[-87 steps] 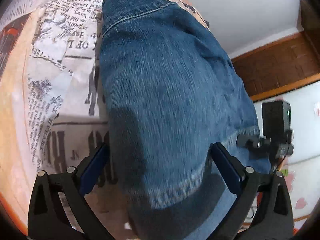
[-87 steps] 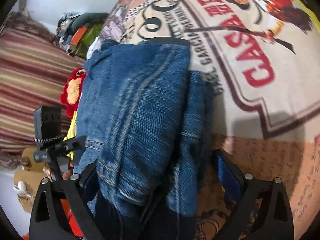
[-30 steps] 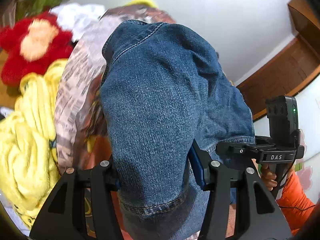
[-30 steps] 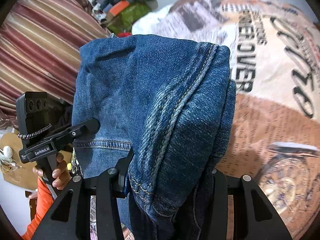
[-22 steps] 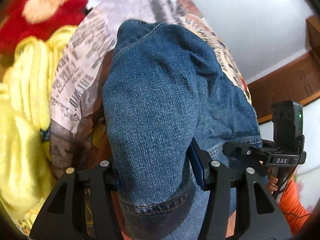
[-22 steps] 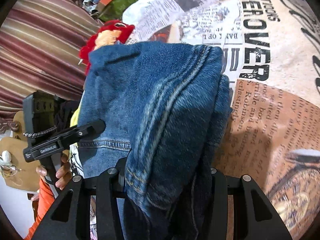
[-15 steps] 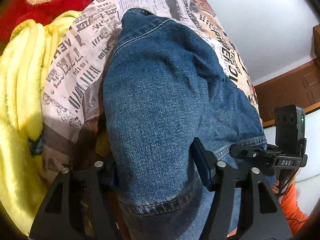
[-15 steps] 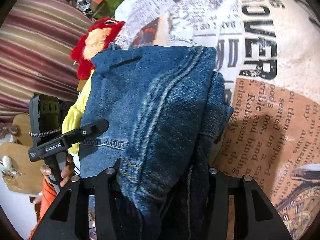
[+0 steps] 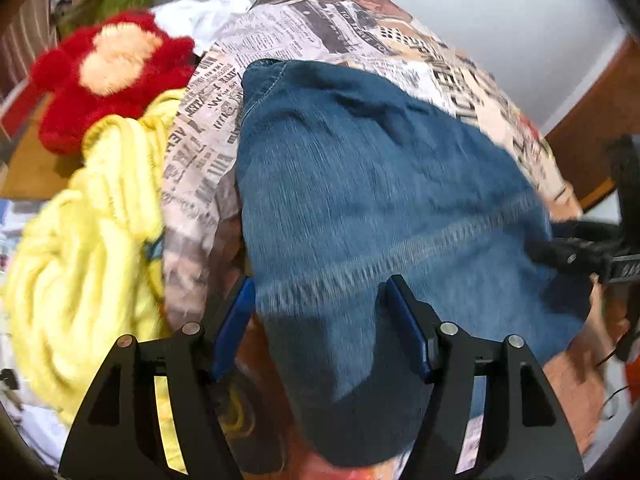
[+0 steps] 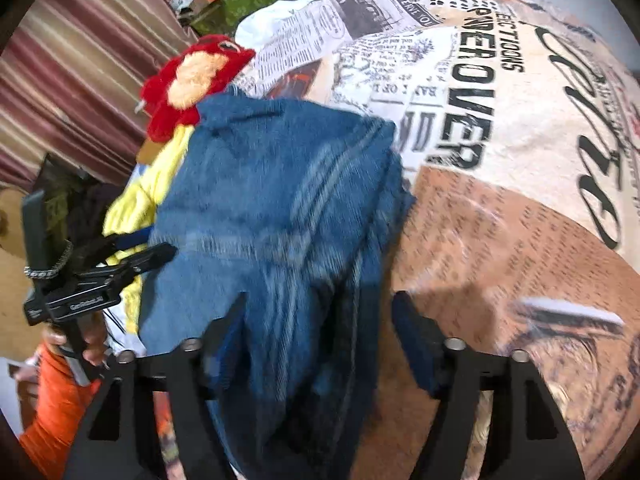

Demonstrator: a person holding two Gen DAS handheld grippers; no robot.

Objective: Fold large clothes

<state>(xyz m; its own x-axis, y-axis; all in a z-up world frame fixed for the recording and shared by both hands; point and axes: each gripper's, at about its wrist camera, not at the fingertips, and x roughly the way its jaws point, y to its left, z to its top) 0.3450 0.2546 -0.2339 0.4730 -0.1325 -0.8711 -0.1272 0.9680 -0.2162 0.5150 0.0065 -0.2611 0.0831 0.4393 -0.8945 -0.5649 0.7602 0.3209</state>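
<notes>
Closest to you, your left gripper (image 9: 320,320) stands with its blue-padded fingers (image 9: 404,328) spread wide; the hem end of the folded jeans (image 9: 360,200) lies in the gap between them, but neither pad presses the cloth, so it holds nothing. Your right gripper (image 10: 316,340) is likewise spread apart, with the seamed edge of the jeans (image 10: 272,208) running down between its fingers (image 10: 412,340); the right pad stands clear of the denim over the bedspread, and the left pad is half buried in blurred fabric, so you cannot tell whether it touches. The jeans lie folded in a thick bundle on the newspaper-print bedspread (image 9: 208,152), near its edge on your left side. Just beside the bundle, a yellow plush (image 9: 80,260) hangs at the bed's edge, touching the bedspread, and beyond it sits a red plush toy (image 9: 112,76) with a pale face. In the right wrist view your left hand (image 10: 76,340), in an orange sleeve, grips its handle beside the jeans. Farther off, the bedspread (image 10: 520,160) stretches away in large black lettering, and a striped curtain (image 10: 72,60) hangs behind the toys.
</notes>
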